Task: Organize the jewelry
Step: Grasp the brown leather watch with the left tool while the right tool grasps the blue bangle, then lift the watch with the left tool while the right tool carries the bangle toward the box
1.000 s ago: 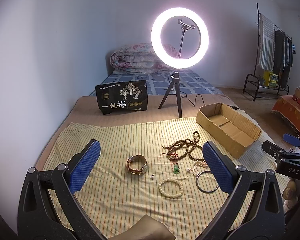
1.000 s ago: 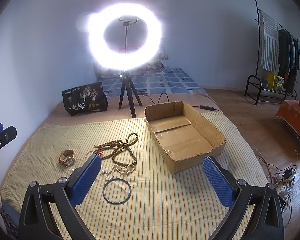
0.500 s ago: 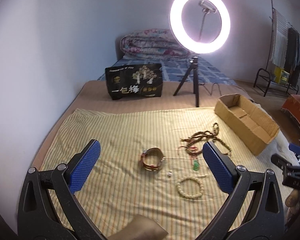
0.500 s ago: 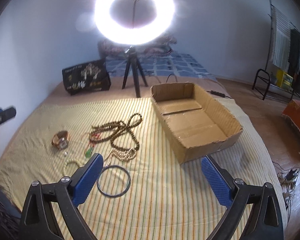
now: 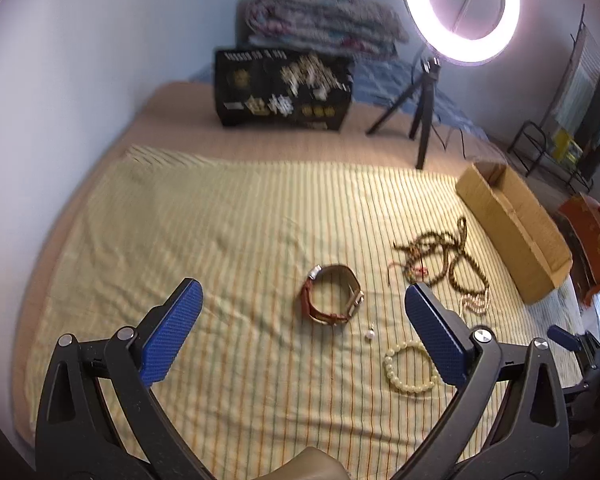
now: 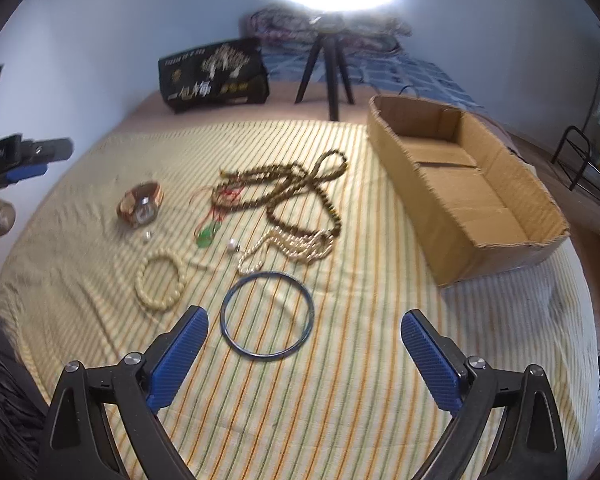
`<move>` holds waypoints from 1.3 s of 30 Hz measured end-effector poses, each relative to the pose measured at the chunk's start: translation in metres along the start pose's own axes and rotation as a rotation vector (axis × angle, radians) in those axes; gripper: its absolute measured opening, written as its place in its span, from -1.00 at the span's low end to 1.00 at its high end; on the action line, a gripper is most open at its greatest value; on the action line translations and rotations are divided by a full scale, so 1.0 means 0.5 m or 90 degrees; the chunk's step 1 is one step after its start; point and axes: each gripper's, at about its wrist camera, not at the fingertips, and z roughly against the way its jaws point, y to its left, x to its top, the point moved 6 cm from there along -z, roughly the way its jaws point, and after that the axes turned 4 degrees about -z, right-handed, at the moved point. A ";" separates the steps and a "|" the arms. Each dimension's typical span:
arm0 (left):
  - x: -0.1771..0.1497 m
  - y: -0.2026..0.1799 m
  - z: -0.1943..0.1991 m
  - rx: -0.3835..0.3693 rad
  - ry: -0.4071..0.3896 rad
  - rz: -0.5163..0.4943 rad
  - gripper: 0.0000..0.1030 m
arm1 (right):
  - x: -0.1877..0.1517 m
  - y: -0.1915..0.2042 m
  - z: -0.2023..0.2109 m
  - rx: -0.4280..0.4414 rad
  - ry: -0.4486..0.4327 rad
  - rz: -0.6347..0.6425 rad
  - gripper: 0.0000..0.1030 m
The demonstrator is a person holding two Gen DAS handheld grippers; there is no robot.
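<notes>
My right claw [image 6: 304,334] hangs over the striped cloth [image 6: 340,400] with its blue pads spread wide and nothing between them. My left claw [image 5: 302,312] is just as wide and just as empty.

From the right claw, the nearest piece is the blue bangle [image 6: 267,314], flat on the cloth just ahead, at about 11 o'clock. At 10 o'clock, a little farther, lies the cream bead bracelet [image 6: 161,282]. Past the bangle at 12 o'clock sits a heap of pale pearls [image 6: 296,246], touching the long brown bead necklace [image 6: 284,192], which loops farther out. Beside them at 11 o'clock are a green pendant [image 6: 206,238] on red cord and one loose pearl [image 6: 232,245]. The watch [image 6: 140,205] stands on its strap at 10 o'clock, well apart from the bangle, with a tiny bead [image 6: 147,235] just before it.

From the left claw the watch [image 5: 332,299] is dead ahead — 12 o'clock, between my pads in view but beyond them.

The cardboard box [image 6: 512,184] lies open at 1 o'clock from the right claw, on the cloth's far side. Farther back stand a black bag [image 6: 214,76] at 11 o'clock and the ring light's tripod [image 6: 327,68] at 12 — the lamp glaring above.
</notes>
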 end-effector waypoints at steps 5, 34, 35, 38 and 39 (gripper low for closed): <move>-0.020 -0.034 -0.061 -0.023 0.051 -0.027 1.00 | -0.011 0.009 -0.035 0.008 0.034 0.004 0.92; -0.065 -0.059 -0.210 -0.023 0.128 -0.025 0.20 | -0.027 0.041 -0.116 0.046 0.095 0.042 0.40; -0.067 -0.062 -0.209 -0.023 0.128 -0.025 0.16 | -0.028 0.041 -0.115 0.046 0.095 0.042 0.40; -0.068 -0.063 -0.207 -0.023 0.126 -0.023 0.14 | -0.028 0.041 -0.112 0.052 0.093 0.041 0.40; -0.067 -0.063 -0.205 -0.025 0.126 -0.020 0.13 | -0.028 0.041 -0.110 0.054 0.092 0.039 0.39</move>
